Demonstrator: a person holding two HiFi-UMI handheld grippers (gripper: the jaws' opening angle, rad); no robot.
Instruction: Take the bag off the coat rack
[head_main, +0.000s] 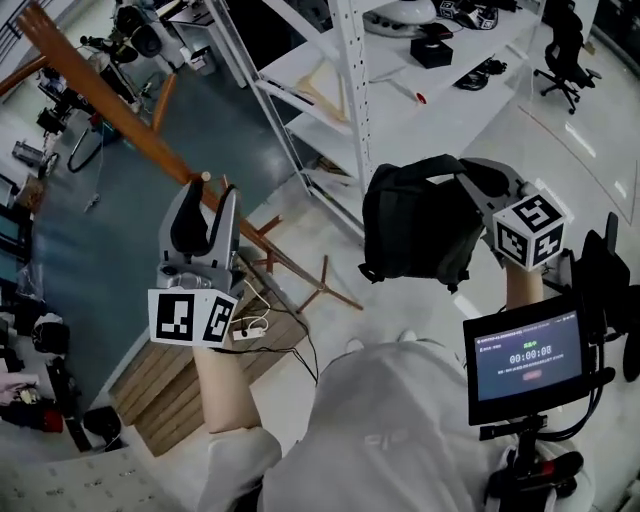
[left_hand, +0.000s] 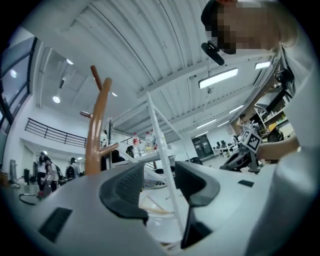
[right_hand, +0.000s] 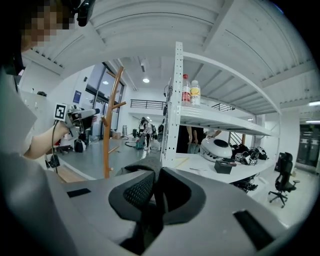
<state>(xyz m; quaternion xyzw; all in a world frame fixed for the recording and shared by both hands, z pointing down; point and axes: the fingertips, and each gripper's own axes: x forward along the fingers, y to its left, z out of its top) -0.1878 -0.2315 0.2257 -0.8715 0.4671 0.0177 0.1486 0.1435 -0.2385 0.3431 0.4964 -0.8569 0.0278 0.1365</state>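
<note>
The black bag (head_main: 415, 228) hangs off the rack, in the air at the right of the head view, with my right gripper (head_main: 472, 188) shut on its top strap. In the right gripper view the strap (right_hand: 146, 167) is pinched between the closed pads. The brown wooden coat rack (head_main: 110, 100) runs slanted across the left of the head view and carries no bag. My left gripper (head_main: 212, 200) sits beside the rack's upper peg, open. In the left gripper view its jaws (left_hand: 160, 182) are spread with nothing between them, and the rack (left_hand: 95, 135) rises behind on the left.
A white metal shelving unit (head_main: 350, 90) stands just behind the bag. A wooden pallet (head_main: 170, 385) with a white power strip lies under my left arm. A small screen (head_main: 525, 355) is mounted at my right. An office chair (head_main: 565, 50) stands at the far right.
</note>
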